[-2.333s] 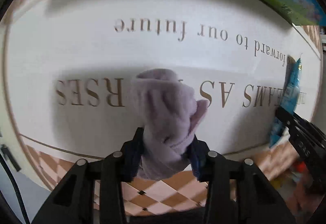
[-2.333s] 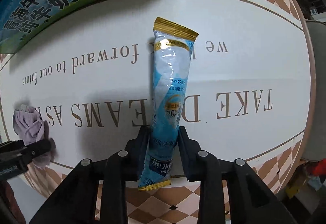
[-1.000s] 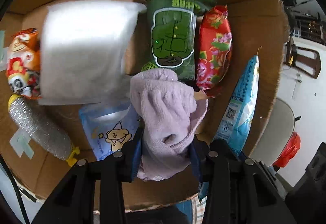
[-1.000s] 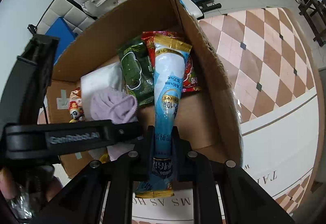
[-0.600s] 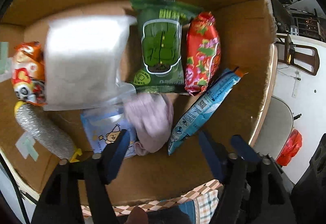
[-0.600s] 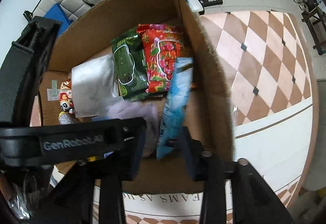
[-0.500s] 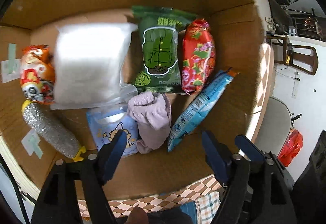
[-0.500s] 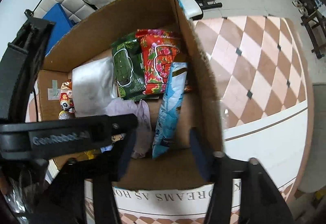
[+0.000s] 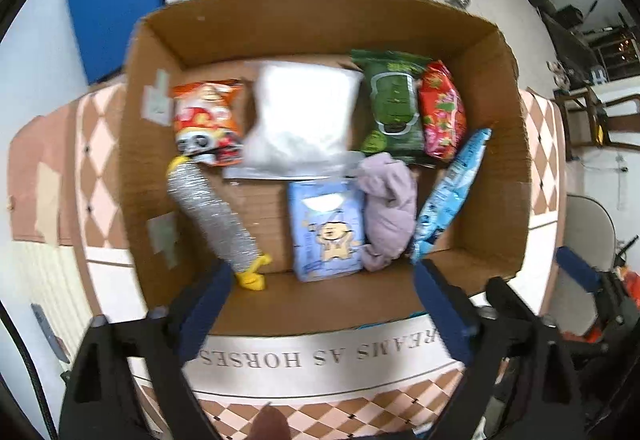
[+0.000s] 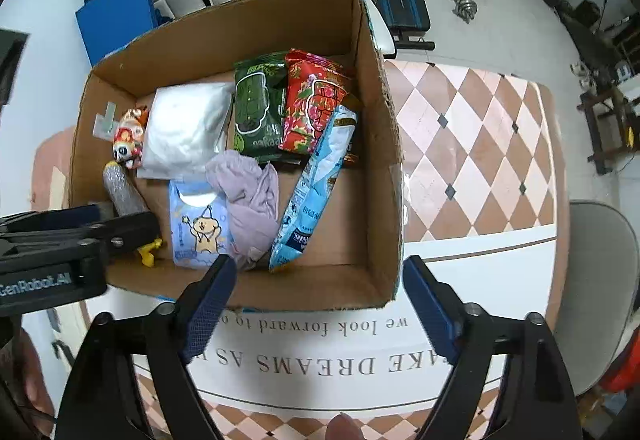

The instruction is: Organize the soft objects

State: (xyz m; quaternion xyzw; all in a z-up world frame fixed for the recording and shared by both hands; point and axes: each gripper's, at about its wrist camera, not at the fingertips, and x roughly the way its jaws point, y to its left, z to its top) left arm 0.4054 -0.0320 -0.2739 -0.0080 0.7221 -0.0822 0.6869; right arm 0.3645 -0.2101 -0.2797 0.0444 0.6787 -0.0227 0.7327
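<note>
While both the left gripper (image 9: 320, 304) and the right gripper (image 10: 320, 296) hang wide open and empty above the box (image 10: 384, 144), the purple cloth (image 10: 252, 196) and blue packet (image 10: 316, 184) lie inside it; nothing more to pack shows.

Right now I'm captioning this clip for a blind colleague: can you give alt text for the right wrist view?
An open cardboard box on a table holds a lilac cloth, a long blue packet, and green, red and white packs. The right tool hangs open and empty above its near edge.
</note>
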